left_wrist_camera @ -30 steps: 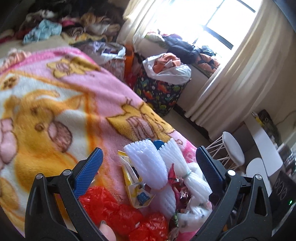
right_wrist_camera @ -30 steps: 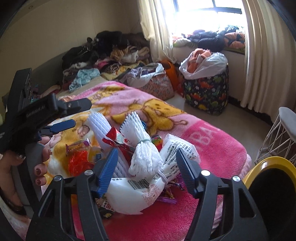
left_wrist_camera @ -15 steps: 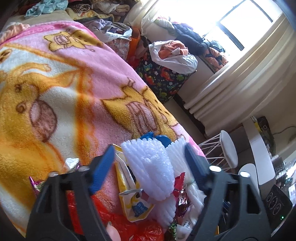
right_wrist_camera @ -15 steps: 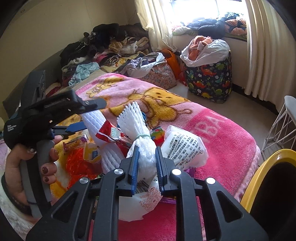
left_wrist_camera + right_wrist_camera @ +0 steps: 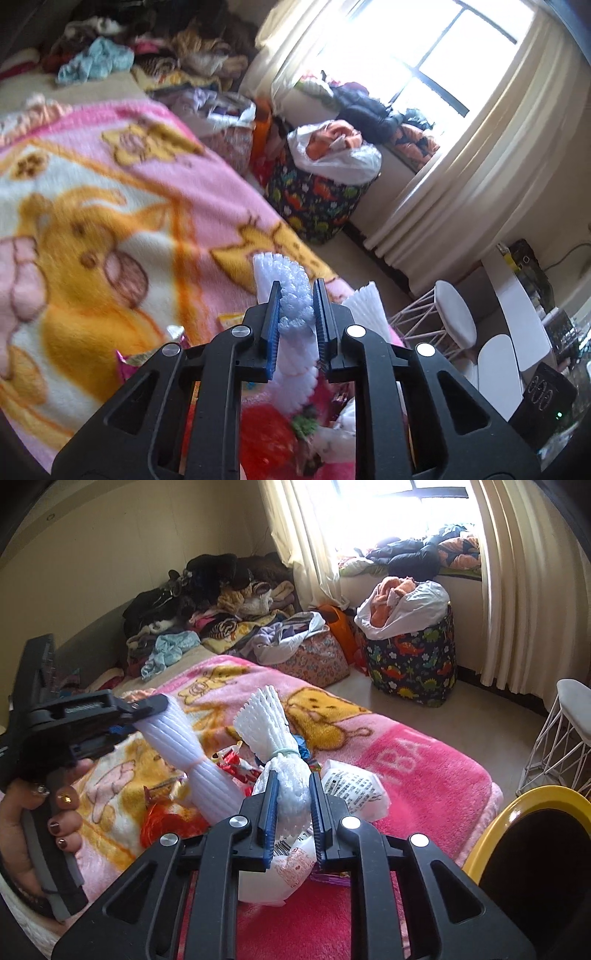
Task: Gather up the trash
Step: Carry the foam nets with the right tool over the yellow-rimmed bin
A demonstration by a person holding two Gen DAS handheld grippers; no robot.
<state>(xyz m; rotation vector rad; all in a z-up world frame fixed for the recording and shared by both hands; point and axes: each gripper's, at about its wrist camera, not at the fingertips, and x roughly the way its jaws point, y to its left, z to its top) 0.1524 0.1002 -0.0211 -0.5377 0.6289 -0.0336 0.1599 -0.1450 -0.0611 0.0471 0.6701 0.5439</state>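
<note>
A heap of trash lies on the pink blanket (image 5: 417, 760): two white foam fruit nets, a red plastic wrap (image 5: 166, 823), a printed white bag (image 5: 354, 786) and snack wrappers. My left gripper (image 5: 297, 306) is shut on one white foam net (image 5: 284, 280) and holds it lifted; it also shows in the right wrist view (image 5: 144, 716) gripping that net (image 5: 188, 753). My right gripper (image 5: 291, 797) is shut on the other foam net (image 5: 273, 731), tied with a green band, just above the heap.
A yellow-rimmed black bin (image 5: 532, 849) stands at the bed's right corner. A white wire stool (image 5: 561, 738) stands beyond it. A dinosaur-print hamper (image 5: 413, 661) with clothes sits by the curtain. Clothes are piled at the bed's far end (image 5: 207, 602).
My left gripper has shut on a foam net and raised it. My right gripper, shut on the other net half a second ago, keeps its hold and has lifted slightly.
</note>
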